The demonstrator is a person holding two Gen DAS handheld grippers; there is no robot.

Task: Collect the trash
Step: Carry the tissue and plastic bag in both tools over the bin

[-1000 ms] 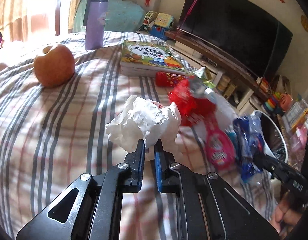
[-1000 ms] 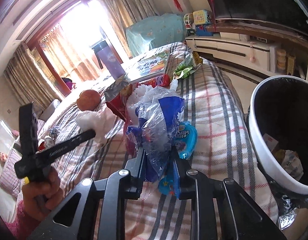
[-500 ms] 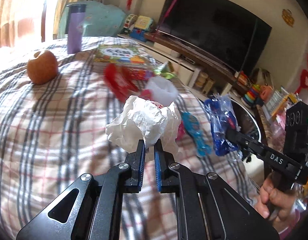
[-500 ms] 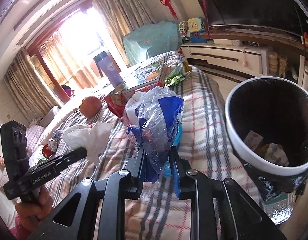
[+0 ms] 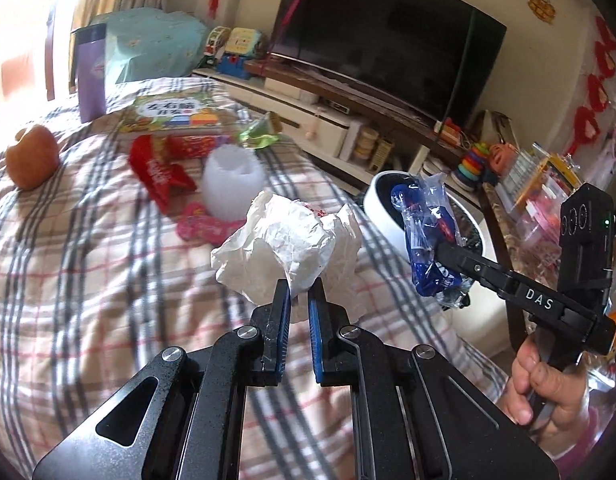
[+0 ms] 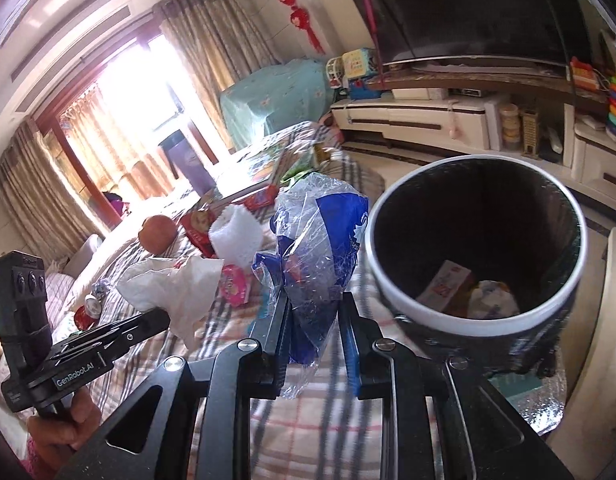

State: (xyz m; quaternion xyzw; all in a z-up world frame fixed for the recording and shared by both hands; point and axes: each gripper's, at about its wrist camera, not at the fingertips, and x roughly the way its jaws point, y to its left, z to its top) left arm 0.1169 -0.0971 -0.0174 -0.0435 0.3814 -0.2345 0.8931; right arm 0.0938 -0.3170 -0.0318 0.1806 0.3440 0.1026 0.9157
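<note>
Swinging toward the bin (image 6: 474, 322), both grippers have left mid-bed in the last second: the bin, earlier at the right edge, now opens just beside the right gripper (image 6: 314, 312). Left to right, the left gripper (image 5: 298, 294) pinches the paper (image 5: 288, 246) above the bed (image 5: 68, 260), and the right one is clamped on the bag (image 6: 320, 240), close to dropping. Only the right view shows scraps already inside the bin; only the left shows the right hand (image 5: 544, 384).
</note>
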